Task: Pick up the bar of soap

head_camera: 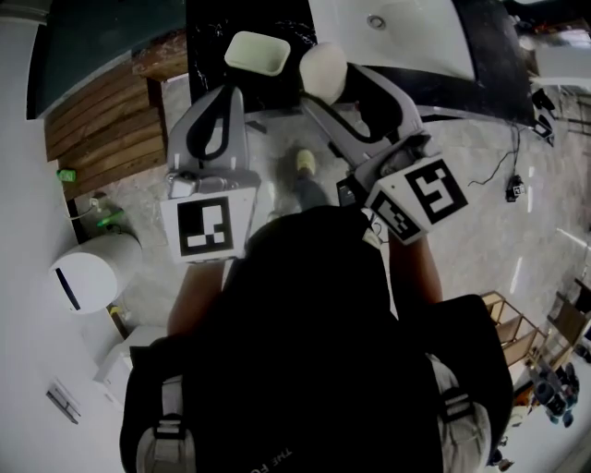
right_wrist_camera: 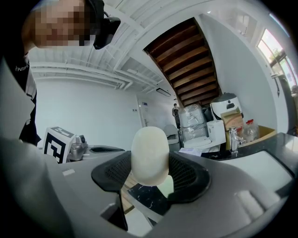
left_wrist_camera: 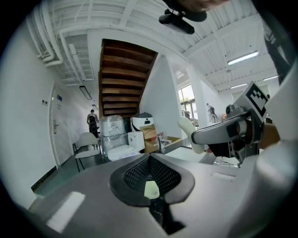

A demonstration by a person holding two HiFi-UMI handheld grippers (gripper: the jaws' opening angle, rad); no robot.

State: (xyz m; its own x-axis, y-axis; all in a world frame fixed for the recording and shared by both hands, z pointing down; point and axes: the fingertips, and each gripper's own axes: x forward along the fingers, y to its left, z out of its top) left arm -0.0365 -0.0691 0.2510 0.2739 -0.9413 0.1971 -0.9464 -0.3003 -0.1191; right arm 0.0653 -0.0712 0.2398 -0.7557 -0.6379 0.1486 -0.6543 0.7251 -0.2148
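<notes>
The bar of soap [head_camera: 323,71] is a cream oval, raised off the counter with my right gripper [head_camera: 330,88] shut on it. In the right gripper view the soap [right_wrist_camera: 150,155] stands upright between the jaws of that gripper [right_wrist_camera: 151,173], filling the middle. My left gripper [head_camera: 242,78] is shut on a pale green soap dish [head_camera: 252,53] just to the soap's left. Only a sliver of that dish [left_wrist_camera: 151,189] shows between the jaws in the left gripper view, where the soap [left_wrist_camera: 190,133] appears at the right, held by the other gripper.
A black marble counter [head_camera: 231,23] with a white sink basin [head_camera: 406,32] lies ahead. Wooden stair treads [head_camera: 102,129] are at the left, with a white round appliance [head_camera: 88,277] below them. A faucet [right_wrist_camera: 231,137] and wrapped boxes stand in the background. A cable [head_camera: 503,171] trails on the floor.
</notes>
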